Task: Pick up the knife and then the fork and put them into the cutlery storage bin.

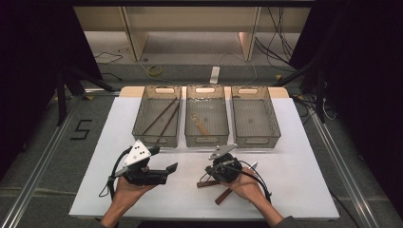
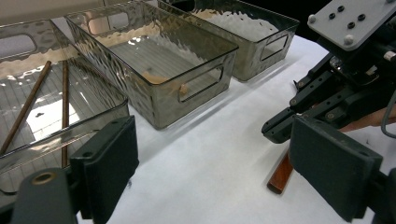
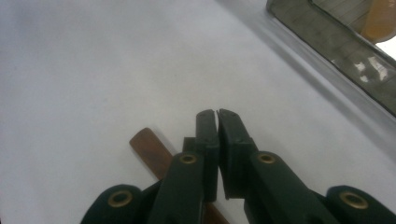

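High view: the right gripper [image 1: 209, 176] points down at two brown wooden utensil handles [image 1: 223, 195] crossed on the white table [image 1: 294, 185], before three smoked trays [image 1: 206, 122]; the left gripper [image 1: 167, 170] hovers apart.

Left gripper view: its fingers [image 2: 111, 163] stand wide open, holding nothing.

Right gripper view: its fingers [image 3: 208, 140] are pressed together above one handle [image 3: 152, 151]; whether they pinch it cannot be told.

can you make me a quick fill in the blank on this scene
1. At the table's far edge stand ____ clear bins side by side.
2. The left bin holds two long brown ____.
3. The right tool has its jaws ____, over a brown strip.
4. The left tool has its jaws ____, with nothing between them.

Missing words: three; sticks; shut; open
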Demonstrator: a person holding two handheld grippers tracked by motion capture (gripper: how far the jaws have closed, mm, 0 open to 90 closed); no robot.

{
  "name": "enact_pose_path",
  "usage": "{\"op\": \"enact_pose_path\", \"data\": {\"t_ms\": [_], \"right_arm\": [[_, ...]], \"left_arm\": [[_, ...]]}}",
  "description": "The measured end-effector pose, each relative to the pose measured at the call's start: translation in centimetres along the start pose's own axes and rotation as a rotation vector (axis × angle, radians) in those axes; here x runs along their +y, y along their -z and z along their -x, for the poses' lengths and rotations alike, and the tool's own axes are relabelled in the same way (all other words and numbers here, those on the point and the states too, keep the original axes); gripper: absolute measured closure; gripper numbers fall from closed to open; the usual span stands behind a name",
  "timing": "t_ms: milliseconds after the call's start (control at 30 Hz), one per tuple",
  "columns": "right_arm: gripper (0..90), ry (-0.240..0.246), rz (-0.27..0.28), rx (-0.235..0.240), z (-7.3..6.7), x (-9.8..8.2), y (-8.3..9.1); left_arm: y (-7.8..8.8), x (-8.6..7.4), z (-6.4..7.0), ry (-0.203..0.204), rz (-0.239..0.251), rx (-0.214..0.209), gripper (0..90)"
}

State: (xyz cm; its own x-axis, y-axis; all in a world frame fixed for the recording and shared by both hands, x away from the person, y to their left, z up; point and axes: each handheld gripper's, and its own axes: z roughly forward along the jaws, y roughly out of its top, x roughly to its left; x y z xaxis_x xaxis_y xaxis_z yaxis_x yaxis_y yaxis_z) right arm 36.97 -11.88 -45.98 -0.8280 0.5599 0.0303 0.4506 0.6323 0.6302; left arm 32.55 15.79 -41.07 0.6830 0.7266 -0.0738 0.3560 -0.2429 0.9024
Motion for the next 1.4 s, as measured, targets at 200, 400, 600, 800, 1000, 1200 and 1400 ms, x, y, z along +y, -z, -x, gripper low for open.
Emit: {"op": "enact_pose_path", "data": {"t_ms": [200,400,600,800,1000,1200,1400], "right_arm": [[90.0,0.005,-0.025,-0.002,-0.3,-0.1,-0.7],[90.0,0.01,-0.056,-0.001,-0.7,-0.3,-1.2],[90.0,0.024,-0.086,0.006,-1.0,-0.4,-1.8],[90.0,0.031,-0.103,0.016,-1.3,-0.3,-1.9],[90.0,0.04,-0.117,0.038,-1.4,-0.4,-1.7],[90.0,0.033,-0.139,0.073,-1.9,-1.0,-1.1],[90.0,0.037,-0.157,0.095,-2.3,-1.7,-0.4]], "left_arm": [[0.0,0.0,0.1,-0.001,-0.001,0.0,15.4],[-0.1,0.1,0.2,-0.013,-0.003,-0.007,15.4],[0.1,0.0,0.1,-0.013,0.002,-0.001,15.4],[0.1,0.0,0.1,-0.009,0.007,0.001,15.4],[0.3,-0.1,0.0,-0.009,0.006,0.003,15.4],[0.3,-0.1,0.1,-0.013,0.003,0.001,15.4],[0.3,-0.1,0.1,-0.013,0.003,0.003,15.4]]}}
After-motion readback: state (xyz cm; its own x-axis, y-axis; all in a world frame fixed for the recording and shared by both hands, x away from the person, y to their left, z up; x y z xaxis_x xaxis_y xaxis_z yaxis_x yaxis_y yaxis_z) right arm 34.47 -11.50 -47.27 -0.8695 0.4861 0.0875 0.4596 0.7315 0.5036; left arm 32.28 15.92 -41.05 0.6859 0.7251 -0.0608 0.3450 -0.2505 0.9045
